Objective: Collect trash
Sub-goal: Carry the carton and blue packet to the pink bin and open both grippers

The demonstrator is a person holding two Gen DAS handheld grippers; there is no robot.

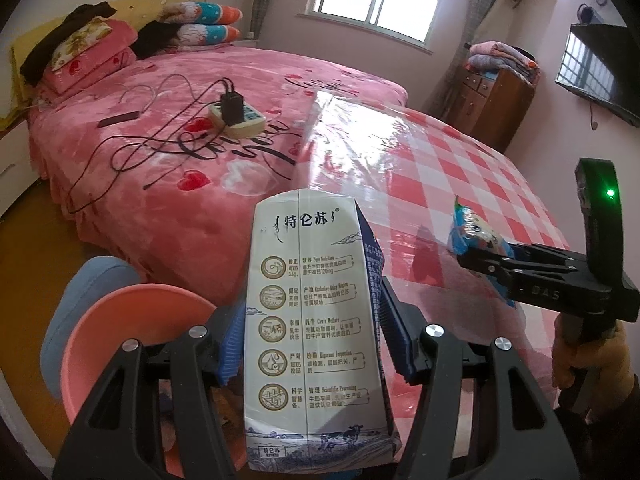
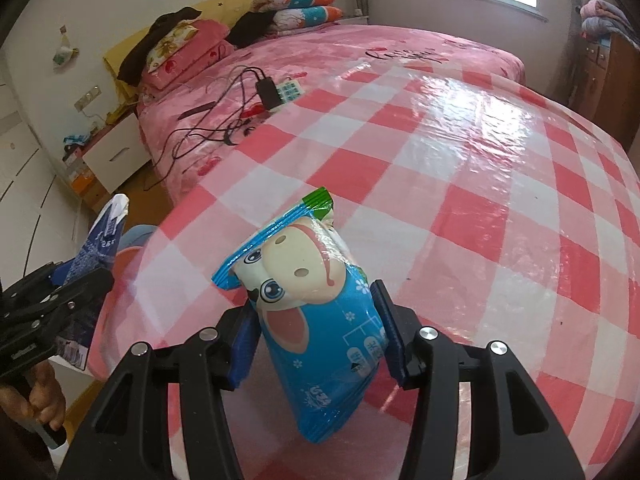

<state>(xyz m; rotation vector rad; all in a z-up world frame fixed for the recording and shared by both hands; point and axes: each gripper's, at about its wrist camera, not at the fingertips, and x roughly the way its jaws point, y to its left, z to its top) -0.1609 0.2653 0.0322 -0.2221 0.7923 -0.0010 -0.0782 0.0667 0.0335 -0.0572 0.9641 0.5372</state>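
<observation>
My left gripper [image 1: 310, 344] is shut on a white and blue milk carton [image 1: 316, 328] and holds it upright above the table's left edge, over a pink bin [image 1: 120, 344]. My right gripper [image 2: 316, 344] is shut on a blue snack packet with a cartoon cow [image 2: 316, 312], held above the checked table [image 2: 480, 200]. The right gripper and its packet [image 1: 476, 236] also show at the right of the left wrist view. The left gripper with the carton [image 2: 100, 240] shows at the left edge of the right wrist view.
A pink bed [image 1: 180, 152] lies beyond the table with a power strip [image 1: 236, 118], cables and a phone [image 1: 120, 119]. A blue stool [image 1: 76, 300] stands beside the bin. A wooden cabinet [image 1: 492, 100] stands far right, a nightstand [image 2: 116, 152] left of the bed.
</observation>
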